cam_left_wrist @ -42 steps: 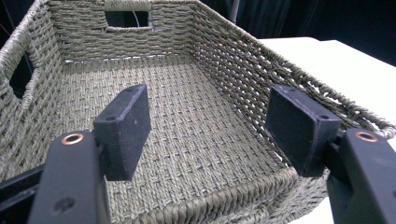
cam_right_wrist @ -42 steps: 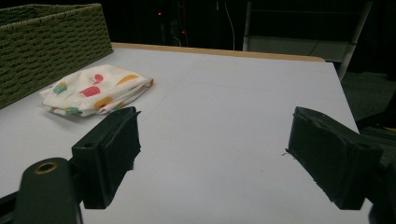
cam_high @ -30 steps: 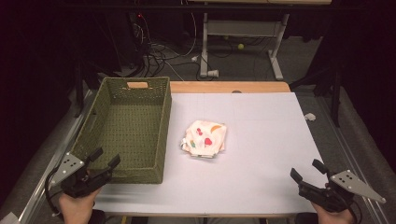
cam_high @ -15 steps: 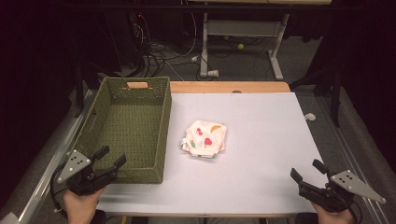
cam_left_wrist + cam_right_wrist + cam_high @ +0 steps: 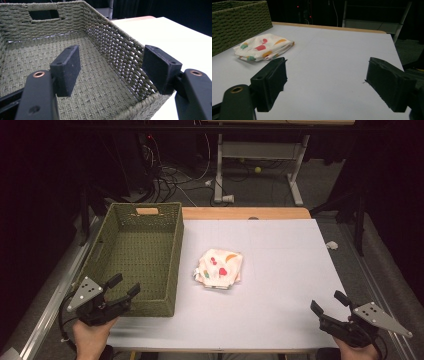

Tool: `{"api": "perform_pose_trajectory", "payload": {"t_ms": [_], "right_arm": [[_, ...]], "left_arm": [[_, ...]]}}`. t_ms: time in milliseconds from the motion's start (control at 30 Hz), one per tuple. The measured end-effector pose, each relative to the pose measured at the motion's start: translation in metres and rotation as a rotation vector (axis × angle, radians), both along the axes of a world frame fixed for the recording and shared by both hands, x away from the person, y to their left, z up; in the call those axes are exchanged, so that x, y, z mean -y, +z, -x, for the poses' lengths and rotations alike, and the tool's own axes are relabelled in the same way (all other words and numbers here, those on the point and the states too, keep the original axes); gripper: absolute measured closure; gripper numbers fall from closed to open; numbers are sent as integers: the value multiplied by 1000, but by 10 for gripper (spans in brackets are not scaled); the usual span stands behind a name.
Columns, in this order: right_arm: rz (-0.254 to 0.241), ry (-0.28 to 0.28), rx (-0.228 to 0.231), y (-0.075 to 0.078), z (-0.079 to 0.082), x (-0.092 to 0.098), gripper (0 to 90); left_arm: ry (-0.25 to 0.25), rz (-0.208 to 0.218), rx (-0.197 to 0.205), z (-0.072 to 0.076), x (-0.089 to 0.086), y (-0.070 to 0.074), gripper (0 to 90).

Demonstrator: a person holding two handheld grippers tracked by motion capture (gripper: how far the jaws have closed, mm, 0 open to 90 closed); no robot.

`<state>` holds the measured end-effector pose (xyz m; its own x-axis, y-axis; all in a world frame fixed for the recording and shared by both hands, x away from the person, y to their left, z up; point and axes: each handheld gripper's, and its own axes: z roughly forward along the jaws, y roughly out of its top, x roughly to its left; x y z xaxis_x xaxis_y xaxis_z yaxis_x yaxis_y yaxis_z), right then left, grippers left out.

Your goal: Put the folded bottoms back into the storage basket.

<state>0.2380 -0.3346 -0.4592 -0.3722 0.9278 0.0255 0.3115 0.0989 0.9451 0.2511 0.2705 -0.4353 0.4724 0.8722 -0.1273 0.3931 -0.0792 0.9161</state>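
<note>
A folded white cloth [image 5: 219, 268] with a coloured print lies mid-table, just right of an empty green woven basket [image 5: 176, 255]. My left gripper [image 5: 125, 285] hovers open at the basket's near edge. In the left gripper view, my left gripper [image 5: 113, 67] has nothing between its pads, and the basket's right wall [image 5: 117, 52] runs away beyond them. My right gripper [image 5: 327, 301] is open low over the table's near right corner. The right gripper view shows my right gripper [image 5: 325, 82] empty, with the cloth [image 5: 263, 47] ahead at the left, beside the basket [image 5: 239, 22].
The white tabletop [image 5: 290, 260] stretches between the cloth and the right gripper. A wooden strip [image 5: 245, 213] borders the far edge. A desk frame [image 5: 260, 155] and cables [image 5: 170, 175] stand on the dark floor behind.
My left gripper has shifted right, closer over the basket's near edge. The right gripper and the cloth have stayed put.
</note>
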Motion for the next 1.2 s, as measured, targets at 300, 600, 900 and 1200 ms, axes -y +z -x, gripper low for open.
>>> {"api": "perform_pose_trajectory", "payload": {"t_ms": [300, 600, 900, 1200], "right_arm": [[0, 2, 0, 0, 0, 0, 175], [1, 5, 1, 0, 0, 0, 175], [2, 8, 3, 0, 0, 0, 175], [5, 10, 4, 0, 0, 0, 175]], "left_arm": [[-40, -7, 2, -4, 9, 3, 302], [-80, -21, 2, -10, 20, 6, 301], [-100, -19, 15, -15, 33, 8, 298], [-127, -17, 6, -20, 45, 8, 298]]}}
